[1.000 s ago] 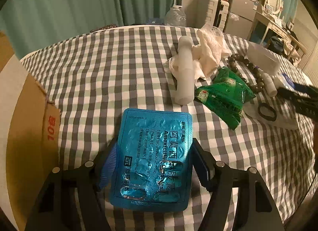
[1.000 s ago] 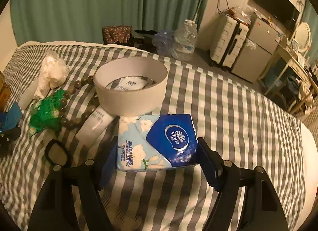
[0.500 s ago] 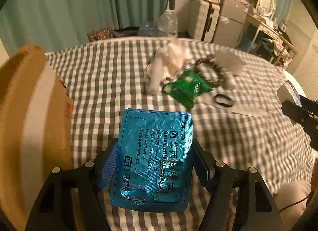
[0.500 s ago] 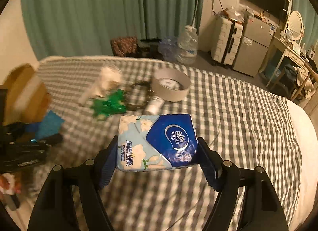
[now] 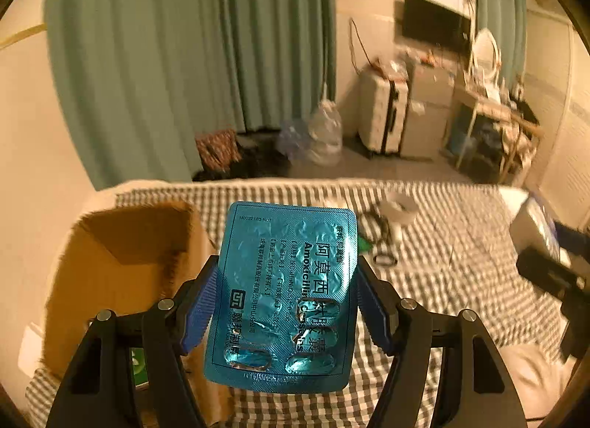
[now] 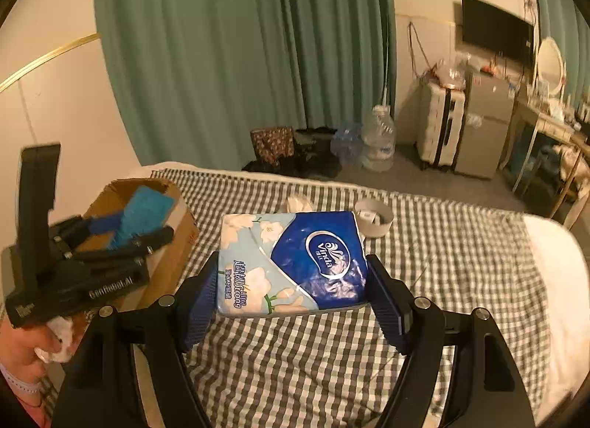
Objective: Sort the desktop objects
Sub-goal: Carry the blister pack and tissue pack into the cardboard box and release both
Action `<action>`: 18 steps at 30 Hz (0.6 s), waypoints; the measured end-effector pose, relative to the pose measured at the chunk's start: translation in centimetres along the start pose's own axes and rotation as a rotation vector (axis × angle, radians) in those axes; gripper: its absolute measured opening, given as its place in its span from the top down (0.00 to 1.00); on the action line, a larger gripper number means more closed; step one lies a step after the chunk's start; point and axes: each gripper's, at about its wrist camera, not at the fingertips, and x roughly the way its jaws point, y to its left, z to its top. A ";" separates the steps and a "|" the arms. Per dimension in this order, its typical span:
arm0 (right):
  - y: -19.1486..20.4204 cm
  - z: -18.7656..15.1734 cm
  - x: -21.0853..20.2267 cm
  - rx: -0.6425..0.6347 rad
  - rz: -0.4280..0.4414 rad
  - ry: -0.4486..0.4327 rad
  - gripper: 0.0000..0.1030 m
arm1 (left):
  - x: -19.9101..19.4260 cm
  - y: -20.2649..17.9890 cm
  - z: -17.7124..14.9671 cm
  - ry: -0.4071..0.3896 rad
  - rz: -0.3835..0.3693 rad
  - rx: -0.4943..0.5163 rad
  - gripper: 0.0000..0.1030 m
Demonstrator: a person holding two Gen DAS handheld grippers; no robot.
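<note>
My left gripper (image 5: 285, 302) is shut on a blue Amoxicillin blister pack (image 5: 284, 291) and holds it high above the checked bed, beside the open cardboard box (image 5: 121, 265). In the right wrist view the left gripper (image 6: 110, 232) hovers over that box (image 6: 173, 229) with the blue pack (image 6: 145, 210). My right gripper (image 6: 291, 302) is shut on a blue and white Vinda tissue pack (image 6: 291, 262), lifted above the bed. The right gripper also shows at the right edge of the left wrist view (image 5: 545, 265).
A white round tub (image 6: 374, 219), crumpled white tissue (image 6: 298, 203), a green packet (image 5: 363, 243) and a black ring (image 5: 385, 260) lie on the checked cover (image 6: 461, 262). Water bottles, a suitcase and a desk stand beyond the bed.
Both grippers have risen well above the bed with their loads. The left one has swung left to the cardboard box, and the objects on the cover look smaller and farther.
</note>
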 end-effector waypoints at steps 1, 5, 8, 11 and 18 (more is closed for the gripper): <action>0.8 0.3 -1.0 -0.014 -0.004 -0.017 0.28 | -0.8 0.3 0.2 -0.013 0.000 -0.006 0.31; 3.4 0.9 -3.8 -0.045 0.002 -0.058 0.28 | -3.7 1.6 0.7 -0.054 0.005 -0.016 0.31; 5.3 1.5 -5.1 -0.063 0.014 -0.071 0.28 | -5.3 2.8 1.1 -0.070 0.015 -0.025 0.31; 7.3 2.1 -6.0 -0.080 0.035 -0.079 0.28 | -7.1 4.5 1.1 -0.093 0.038 -0.021 0.31; 12.2 2.1 -6.0 -0.128 0.134 -0.058 0.28 | -8.5 9.2 0.4 -0.107 0.095 -0.055 0.31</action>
